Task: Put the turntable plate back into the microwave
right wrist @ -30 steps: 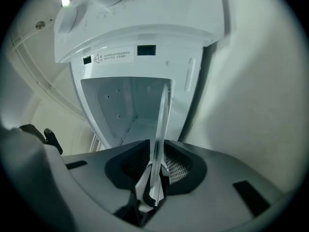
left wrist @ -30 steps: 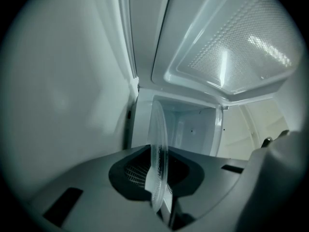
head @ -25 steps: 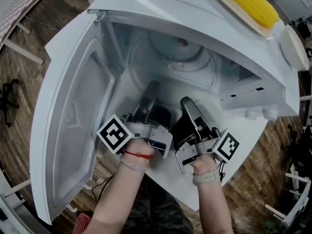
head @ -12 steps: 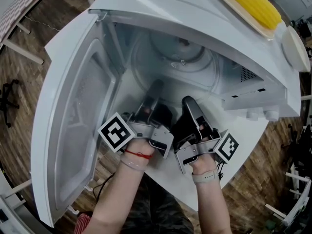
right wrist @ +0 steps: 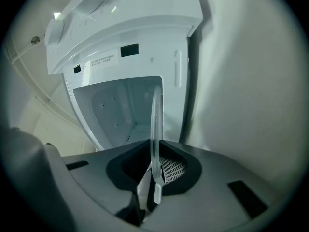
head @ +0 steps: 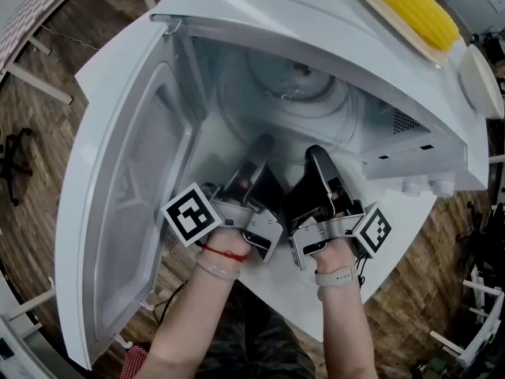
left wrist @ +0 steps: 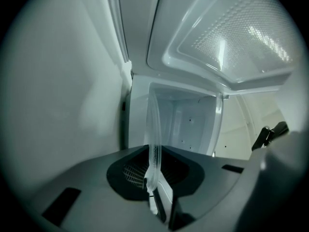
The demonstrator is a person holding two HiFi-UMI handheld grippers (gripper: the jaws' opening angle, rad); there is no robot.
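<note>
The clear glass turntable plate point(head: 296, 101) lies mostly inside the open white microwave point(head: 316, 22), held level by its near rim. My left gripper point(head: 259, 150) is shut on the rim's left part, my right gripper point(head: 319, 156) on its right part. In the left gripper view the plate point(left wrist: 154, 134) shows edge-on, pinched between the jaws of the left gripper point(left wrist: 155, 178), with the cavity behind. The right gripper view shows the same: the plate's edge point(right wrist: 156, 124) is clamped in the right gripper point(right wrist: 155, 170).
The microwave door point(head: 134, 188) hangs wide open at the left. On top of the oven lie a yellow corn cob point(head: 410, 2) on a board and a pale dish point(head: 481, 77). Knobs point(head: 422, 186) stick out at the right of the opening. The white table point(head: 387, 243) ends near the right gripper.
Both grippers have moved forward toward the cavity, carrying the plate deeper into the microwave. Their hold on the rim is unchanged.
</note>
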